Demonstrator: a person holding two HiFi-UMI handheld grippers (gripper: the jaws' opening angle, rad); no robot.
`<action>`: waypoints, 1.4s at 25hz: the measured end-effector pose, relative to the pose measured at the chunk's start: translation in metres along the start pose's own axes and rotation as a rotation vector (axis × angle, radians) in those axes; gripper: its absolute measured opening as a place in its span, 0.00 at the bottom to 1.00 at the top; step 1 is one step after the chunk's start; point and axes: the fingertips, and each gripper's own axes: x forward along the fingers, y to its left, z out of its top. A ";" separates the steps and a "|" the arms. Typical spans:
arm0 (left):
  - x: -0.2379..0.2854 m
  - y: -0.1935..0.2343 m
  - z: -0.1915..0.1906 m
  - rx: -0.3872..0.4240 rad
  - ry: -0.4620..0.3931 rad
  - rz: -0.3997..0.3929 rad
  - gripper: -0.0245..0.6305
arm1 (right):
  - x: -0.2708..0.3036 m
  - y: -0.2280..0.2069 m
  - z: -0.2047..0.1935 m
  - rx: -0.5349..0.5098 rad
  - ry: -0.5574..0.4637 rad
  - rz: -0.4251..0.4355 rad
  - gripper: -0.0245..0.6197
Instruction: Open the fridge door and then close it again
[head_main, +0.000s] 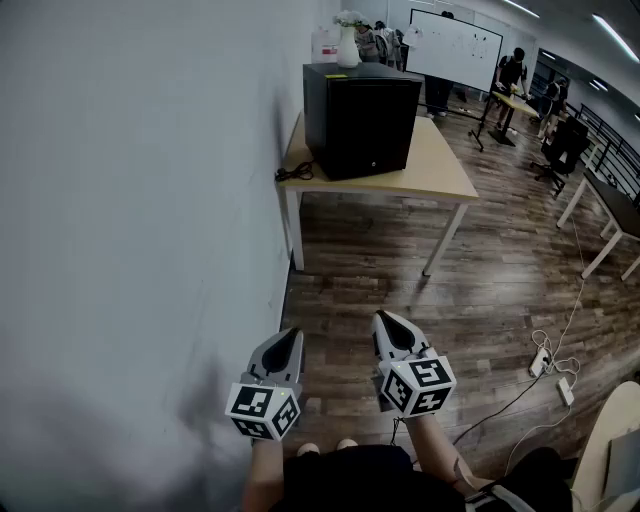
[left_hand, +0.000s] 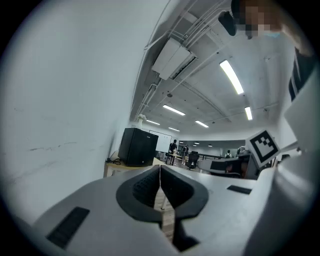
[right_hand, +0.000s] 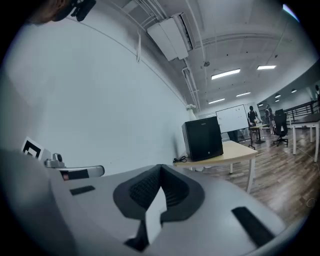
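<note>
While I am holding both tools low in front of me, the fridge (head_main: 362, 120) is sitting well apart from them at about twelve o'clock, a small black cube on a light wooden table (head_main: 445, 182) pushed against the wall (head_main: 130, 200). The left gripper (head_main: 290, 335) is showing its jaws pressed together at the tips with nothing between them, and the right gripper (head_main: 385, 320) is likewise fully closed and empty.

I am judging the door to be the smooth front face turned toward me. I cannot make out a handle or which side is hinged, so I am expecting to hook a jaw behind the door's free vertical edge once close. A door like this is probably gripping on a magnetic seal: stiff at first, then swinging lightly. The glossy skin is looking slippery, so a pinch on the edge is likely safer than a push on the flat. The cabinet seems light enough to slide, and a white vase (head_main: 347, 45) is standing on top, so I am planning a slow pull.
</note>
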 end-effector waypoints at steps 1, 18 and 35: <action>0.004 0.001 0.001 0.004 -0.002 -0.003 0.05 | 0.001 -0.002 0.003 -0.005 -0.006 -0.001 0.02; 0.042 -0.012 0.004 0.019 -0.016 0.008 0.05 | 0.003 -0.040 0.010 -0.012 -0.025 0.010 0.02; 0.103 -0.011 -0.013 -0.023 0.013 -0.038 0.05 | 0.029 -0.089 -0.003 0.020 0.014 -0.036 0.02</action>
